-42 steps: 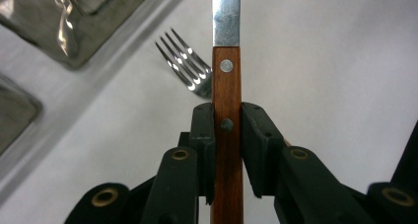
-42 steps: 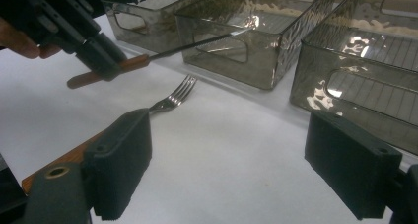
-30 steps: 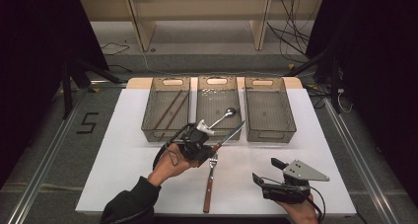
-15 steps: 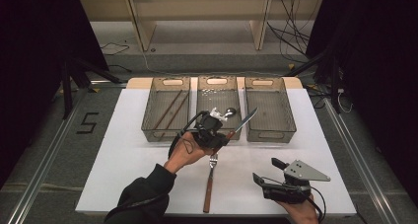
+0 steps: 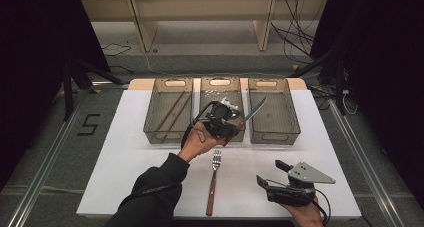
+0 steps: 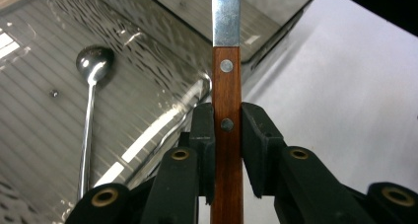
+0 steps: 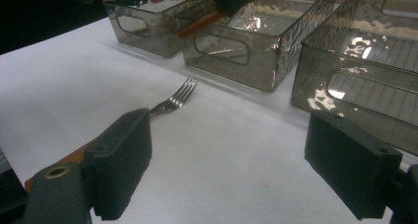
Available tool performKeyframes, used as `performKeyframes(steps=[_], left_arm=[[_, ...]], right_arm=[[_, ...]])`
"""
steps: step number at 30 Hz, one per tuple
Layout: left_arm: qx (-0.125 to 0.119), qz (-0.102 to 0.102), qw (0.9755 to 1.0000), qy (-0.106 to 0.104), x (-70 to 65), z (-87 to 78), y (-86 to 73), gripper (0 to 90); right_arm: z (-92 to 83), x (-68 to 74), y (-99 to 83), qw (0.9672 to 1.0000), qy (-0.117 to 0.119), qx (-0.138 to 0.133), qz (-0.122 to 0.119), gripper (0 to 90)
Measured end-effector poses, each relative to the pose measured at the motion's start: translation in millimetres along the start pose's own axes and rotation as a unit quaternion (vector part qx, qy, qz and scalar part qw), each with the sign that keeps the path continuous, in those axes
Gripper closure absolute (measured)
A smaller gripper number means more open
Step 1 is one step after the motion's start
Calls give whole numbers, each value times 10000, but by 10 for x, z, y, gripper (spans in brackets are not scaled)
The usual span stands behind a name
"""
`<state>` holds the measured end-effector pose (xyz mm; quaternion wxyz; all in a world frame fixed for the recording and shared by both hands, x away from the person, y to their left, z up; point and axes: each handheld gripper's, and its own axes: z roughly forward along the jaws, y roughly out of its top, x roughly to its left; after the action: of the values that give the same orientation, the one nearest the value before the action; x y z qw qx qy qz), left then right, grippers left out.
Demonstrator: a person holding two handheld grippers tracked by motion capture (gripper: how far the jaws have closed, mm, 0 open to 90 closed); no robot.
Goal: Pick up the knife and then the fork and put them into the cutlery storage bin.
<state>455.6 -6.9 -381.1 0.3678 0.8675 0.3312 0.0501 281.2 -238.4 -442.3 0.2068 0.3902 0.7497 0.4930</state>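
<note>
Progress is judged to be roughly midway: cutlery is being sorted into three clear bins, and one piece is in transit. The knife [image 5: 251, 116] is clamped by its wooden handle between the pads of the left gripper [image 5: 226, 123], with the blade pointing up and to the right over the gap between the middle bin [image 5: 220, 82] and the right bin [image 5: 270, 83]. It has not yet been released. In the left gripper view the handle is seen pressed between both black pads, with the steel blade [image 6: 226, 17] extending forward.

The right gripper [image 5: 274, 174] is rested on the white table [image 5: 125, 157] near the front right corner, with its jaws standing wide apart and nothing between them.

Bin contents are as follows. The left bin [image 5: 172, 82] is occupied by a pair of dark chopsticks [image 5: 172, 113] laid diagonally. The middle bin is occupied by a spoon [image 6: 91, 93] lying on its floor. The right bin appears empty.

Remaining work is judged to be placement of the knife, presumably in the right bin, and collection of the fork [image 5: 214, 181], which lies on the table between the two grippers, tines toward the bins.
</note>
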Motion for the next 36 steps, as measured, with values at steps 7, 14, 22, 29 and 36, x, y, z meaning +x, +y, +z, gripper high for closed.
performKeyframes(steps=[7,14,22,29,36], left_arm=[[-83,-28,10000,16,15,66,170,759],[-82,-97,9999,-14,26,189,292,759],[-112,-232,9997,-37,66,318,390,759],[-119,-250,9996,-32,61,399,487,758],[-155,-330,9993,-79,51,472,599,759]], right_arm=[[1,-2,-1,10000,10,-8,10,188],[0,-3,-1,10000,21,-14,7,188],[-1,-5,-3,10000,40,-7,5,188],[1,-6,-4,10000,45,-26,15,188],[-3,-5,-2,10000,65,-36,18,188]])
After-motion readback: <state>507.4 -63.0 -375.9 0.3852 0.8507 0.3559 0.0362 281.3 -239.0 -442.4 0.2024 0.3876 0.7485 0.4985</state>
